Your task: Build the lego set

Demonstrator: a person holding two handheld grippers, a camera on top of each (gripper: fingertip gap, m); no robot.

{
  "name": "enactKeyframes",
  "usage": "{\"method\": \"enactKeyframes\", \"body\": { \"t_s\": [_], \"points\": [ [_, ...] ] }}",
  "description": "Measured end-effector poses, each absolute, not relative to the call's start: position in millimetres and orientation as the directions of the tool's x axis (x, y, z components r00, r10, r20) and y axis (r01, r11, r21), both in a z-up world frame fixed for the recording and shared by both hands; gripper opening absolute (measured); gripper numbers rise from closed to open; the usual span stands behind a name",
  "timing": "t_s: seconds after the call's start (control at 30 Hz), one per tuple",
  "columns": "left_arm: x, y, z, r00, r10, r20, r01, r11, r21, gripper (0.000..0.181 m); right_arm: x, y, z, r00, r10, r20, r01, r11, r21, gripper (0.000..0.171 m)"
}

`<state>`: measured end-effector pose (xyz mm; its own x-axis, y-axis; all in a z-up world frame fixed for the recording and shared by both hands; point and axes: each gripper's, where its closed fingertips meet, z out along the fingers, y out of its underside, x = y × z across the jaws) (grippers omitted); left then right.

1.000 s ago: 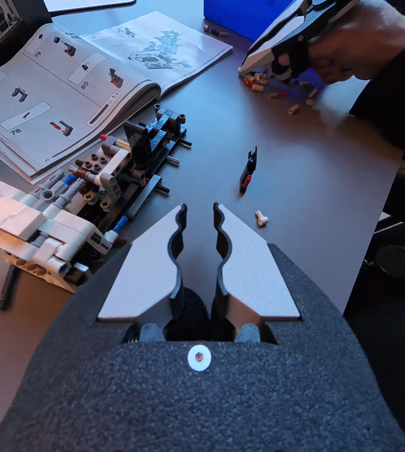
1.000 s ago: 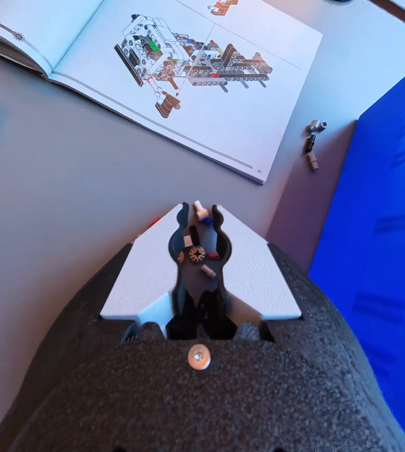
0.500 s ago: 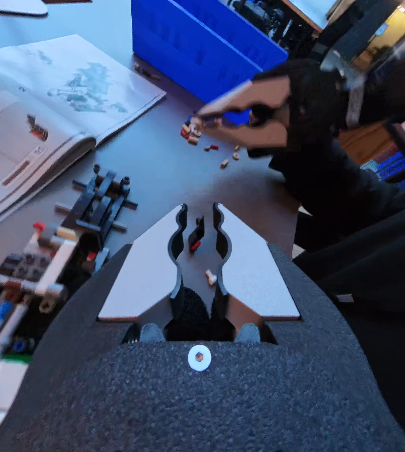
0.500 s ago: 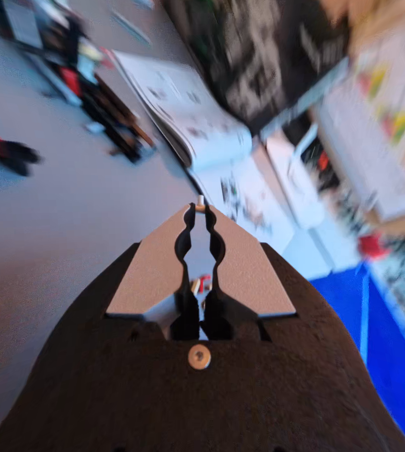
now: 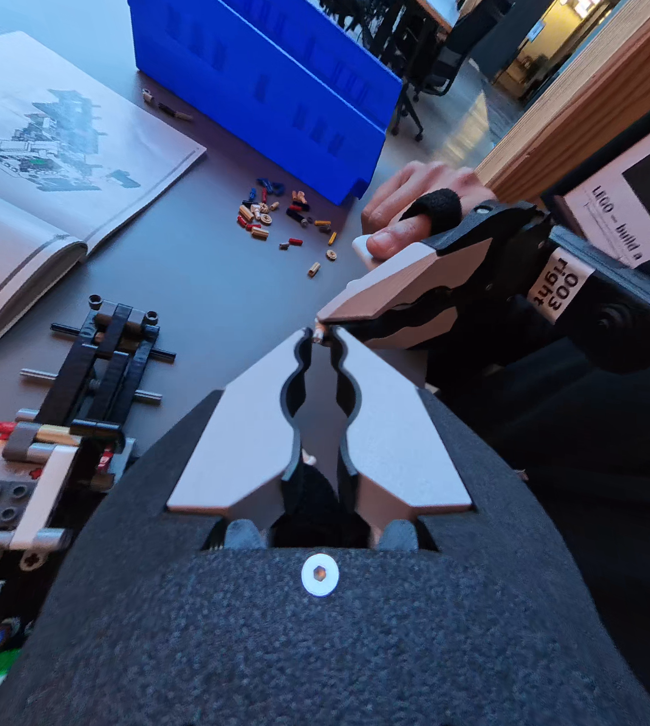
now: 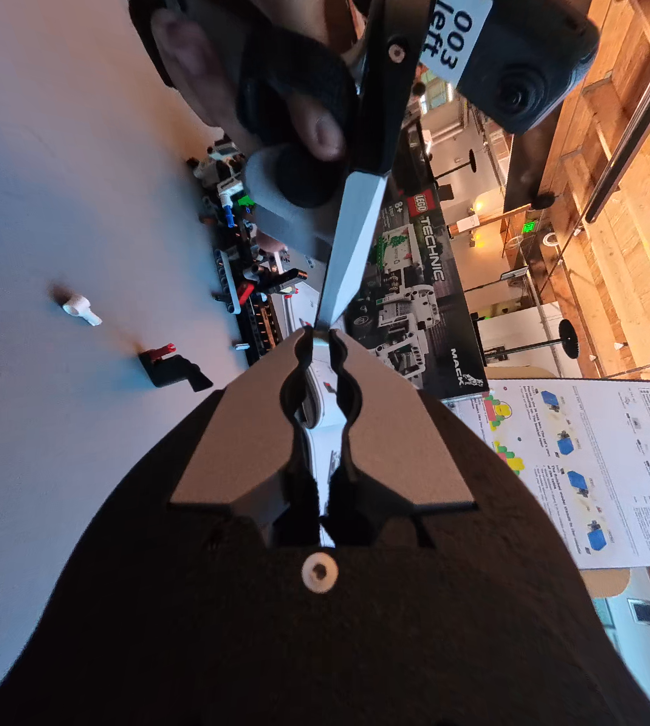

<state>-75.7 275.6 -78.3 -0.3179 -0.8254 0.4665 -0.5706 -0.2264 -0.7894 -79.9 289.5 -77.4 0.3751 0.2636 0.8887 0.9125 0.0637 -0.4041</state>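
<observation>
Lego pin (image 5: 319,335) pinched between labelled left claw (image 5: 320,341) and right claw (image 6: 320,341).

Wrist views facing each other closely, sharing tabletop (image 5: 205,275)

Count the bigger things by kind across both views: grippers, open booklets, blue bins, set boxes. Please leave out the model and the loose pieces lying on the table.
Grippers: 2, the left gripper and the right gripper
Open booklet: 1
Blue bin: 1
Set box: 1
Small pale piece at the gripper tips: 1
Total: 6
</observation>
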Motion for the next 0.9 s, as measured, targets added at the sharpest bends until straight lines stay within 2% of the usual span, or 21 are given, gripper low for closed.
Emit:
{"method": "enactKeyframes", "body": {
  "t_s": [0.17,0.23,0.3,0.4,0.47,0.5,0.57,0.63,0.7,0.83,0.9],
  "points": [
    [-80.7,274.0,-79.3,-0.330,-0.828,0.454,-0.574,-0.206,-0.793,0.004,-85.0,287.1,-77.7,0.368,0.271,0.890,0.912,0.082,-0.402,0.007],
    [-81.9,276.2,-77.1,-0.329,-0.830,0.450,-0.560,-0.212,-0.801,0.004,-85.3,285.6,-76.1,0.421,0.276,0.864,0.888,0.071,-0.455,0.008],
    [-83.9,282.5,-71.0,-0.325,-0.846,0.423,-0.520,-0.213,-0.827,0.004,-84.6,280.2,-75.0,0.518,0.303,0.800,0.831,0.047,-0.555,0.013],
    [-87.8,292.9,-62.2,-0.306,-0.896,0.321,-0.427,-0.172,-0.888,0.004,-85.5,272.3,-74.7,0.741,0.391,0.546,0.605,-0.037,-0.795,0.016],
    [-90.5,294.7,-60.3,-0.295,-0.929,0.223,-0.366,-0.105,-0.925,0.004,-86.3,273.3,-73.6,0.877,0.423,0.230,0.317,-0.145,-0.937,0.018],
    [-91.5,294.7,-59.9,-0.288,-0.943,0.169,-0.334,-0.066,-0.940,0.004,-90.3,273.7,-77.7,0.892,0.450,0.046,0.159,-0.216,-0.963,0.023],
    [-94.1,290.8,-59.6,-0.287,-0.956,0.058,-0.266,0.022,-0.964,0.004,-101.1,273.6,-84.6,0.827,0.488,-0.279,-0.115,-0.340,-0.934,0.034],
    [-96.6,288.1,-62.4,-0.279,-0.959,-0.059,-0.210,0.120,-0.970,0.004,-104.3,274.7,-75.6,0.706,0.499,-0.502,-0.351,-0.369,-0.861,0.034],
    [-99.2,287.7,-65.9,-0.263,-0.950,-0.165,-0.171,0.214,-0.962,0.004,-102.3,275.9,-68.5,0.560,0.492,-0.667,-0.522,-0.415,-0.745,0.034],
    [-104.6,279.9,-62.9,-0.258,-0.914,-0.313,-0.085,0.344,-0.935,0.004,-100.7,274.9,-60.0,0.340,0.493,-0.801,-0.653,-0.489,-0.578,0.031],
    [-105.0,276.9,-64.7,-0.265,-0.900,-0.347,-0.076,0.378,-0.923,0.004,-102.4,272.9,-57.8,0.289,0.505,-0.813,-0.656,-0.515,-0.552,0.017]
  ]
}}
